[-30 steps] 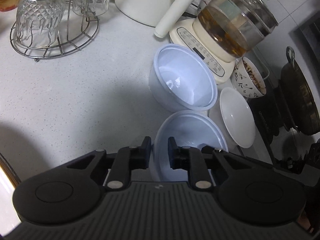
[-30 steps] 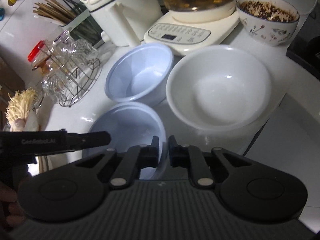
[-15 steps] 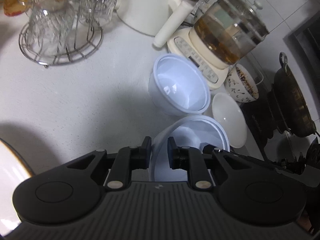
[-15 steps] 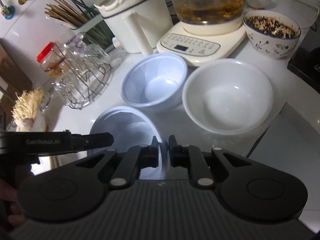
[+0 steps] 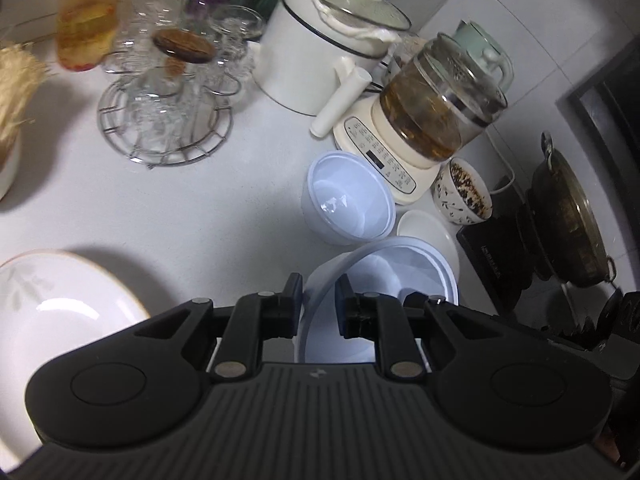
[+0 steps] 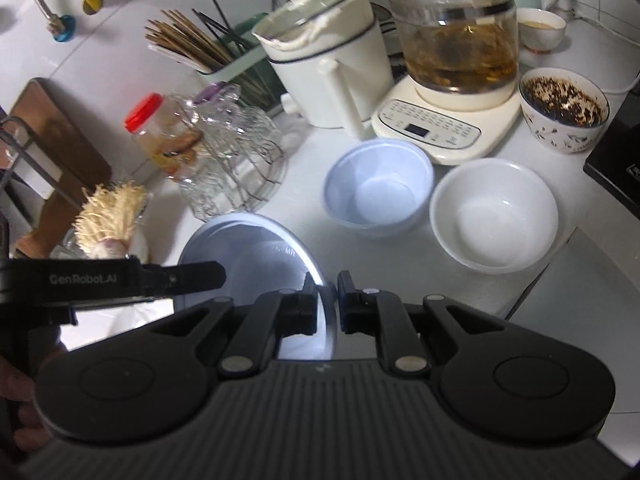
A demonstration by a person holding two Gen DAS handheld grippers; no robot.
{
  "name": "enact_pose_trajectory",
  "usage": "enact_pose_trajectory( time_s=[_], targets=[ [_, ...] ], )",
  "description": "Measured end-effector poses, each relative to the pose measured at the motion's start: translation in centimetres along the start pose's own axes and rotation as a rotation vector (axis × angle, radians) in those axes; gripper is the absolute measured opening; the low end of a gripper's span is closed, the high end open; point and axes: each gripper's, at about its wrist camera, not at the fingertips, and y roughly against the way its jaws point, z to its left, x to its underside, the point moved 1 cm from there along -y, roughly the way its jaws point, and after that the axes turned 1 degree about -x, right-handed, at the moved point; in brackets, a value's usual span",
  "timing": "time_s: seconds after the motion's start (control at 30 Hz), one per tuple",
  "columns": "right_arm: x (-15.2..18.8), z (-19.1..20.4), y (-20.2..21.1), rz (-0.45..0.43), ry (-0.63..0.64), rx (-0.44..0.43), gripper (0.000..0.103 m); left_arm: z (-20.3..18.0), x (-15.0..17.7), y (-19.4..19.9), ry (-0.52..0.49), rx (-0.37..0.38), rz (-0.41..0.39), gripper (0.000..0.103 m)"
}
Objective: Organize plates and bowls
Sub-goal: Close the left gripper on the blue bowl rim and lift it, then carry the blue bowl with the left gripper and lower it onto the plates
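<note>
Grippers, left [image 5: 318, 300] and right [image 6: 328, 300], each clamped opposite rims of one pale bowl [image 6: 256, 248], lifted above the counter [image 5: 200, 208]. Another blue bowl [image 6: 378, 184] and a white bowl [image 6: 494, 216] sat just apart near the counter's right edge.

Left hand-held gripper [image 5: 318, 306] matte black, ribbed housing at 6 o'clock, round discs at 8 and 4 o'clock, silver pivot pins, right hand-held gripper [image 6: 327, 304] alike, "GenRobot.AI" lettering at 9 o'clock
</note>
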Motion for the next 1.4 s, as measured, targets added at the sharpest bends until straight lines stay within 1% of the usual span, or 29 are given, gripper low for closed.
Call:
enact_pose_trajectory(
  time_s=[0.13,0.3,0.47,0.6,0.7,0.97,1.17,1.3,1.4],
  targets=[
    [-0.6,1.7,1.6,-0.007,0.030,-0.024,0.013,-0.2,0.1,2.7,0.006,-0.010,-0.031,0.020],
    [-0.4,2.9,2.3,-0.014,0.049,-0.057,0.013,0.3,0.7,4.9,-0.013,-0.014,-0.070,0.020],
    [0.0,4.6,2.7,-0.030,0.093,-0.082,0.014,1.1,1.6,6.8,-0.001,-0.028,-0.110,0.020],
    [0.2,5.2,2.3,-0.021,0.042,-0.120,0.013,2.1,2.1,8.5,-0.001,-0.040,-0.126,0.020],
    [0.2,6.0,2.5,-0.029,0.022,-0.158,0.013,2.7,2.2,10.2,-0.007,-0.043,-0.156,0.020],
    [0.7,9.9,2.3,-0.034,0.103,-0.202,0.013,5.2,2.5,13.5,0.015,-0.079,-0.213,0.020],
    [1.3,12.7,1.0,-0.004,0.162,-0.207,0.014,8.1,3.5,14.6,0.077,-0.116,-0.222,0.020],
    [2.0,14.0,-0.4,0.053,0.188,-0.228,0.014,10.4,4.5,15.0,0.154,-0.131,-0.230,0.020],
    [2.7,14.8,-1.4,0.091,0.217,-0.224,0.014,11.9,5.3,14.5,0.208,-0.139,-0.222,0.020]
  ],
)
